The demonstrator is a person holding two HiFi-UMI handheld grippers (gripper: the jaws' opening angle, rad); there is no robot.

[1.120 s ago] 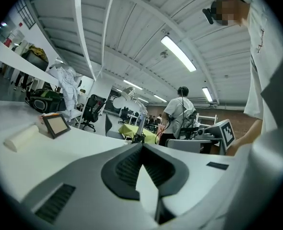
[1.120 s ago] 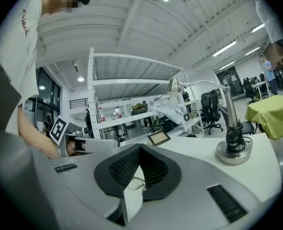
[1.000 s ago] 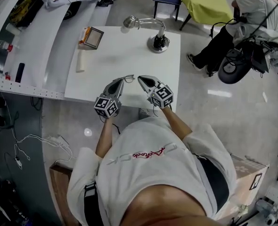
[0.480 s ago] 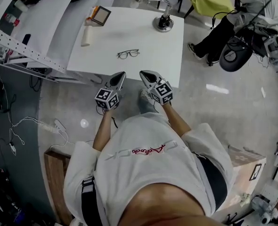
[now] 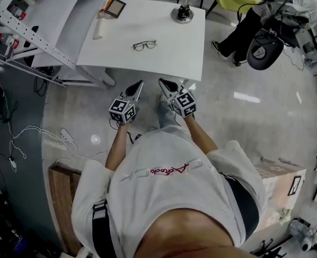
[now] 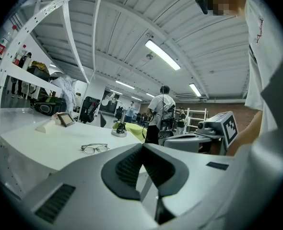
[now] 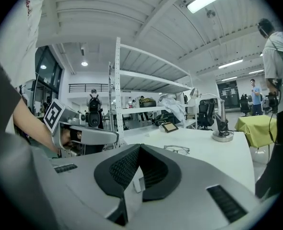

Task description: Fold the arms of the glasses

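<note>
1. The glasses lie on the white table, a little toward 9 o'clock of its middle. They are too small here to tell whether their arms stand out or lie folded.
2. They look thin-rimmed, so probably very light and apt to skid on the smooth top when nudged. The hinges and lenses are likely the fragile parts.
3. A sound hold would be the frame front beside a hinge or at the bridge, never on a lens. The other gripper could then press an arm inward near its middle, gently.
4. The left gripper is clenched with its jaws tip to tip and nothing between them. It hangs over the floor at the glasses' 6 o'clock, well apart from them.
5. The right gripper is likewise closed and empty, just beside the left at its 3 o'clock, short of the table edge.
</note>
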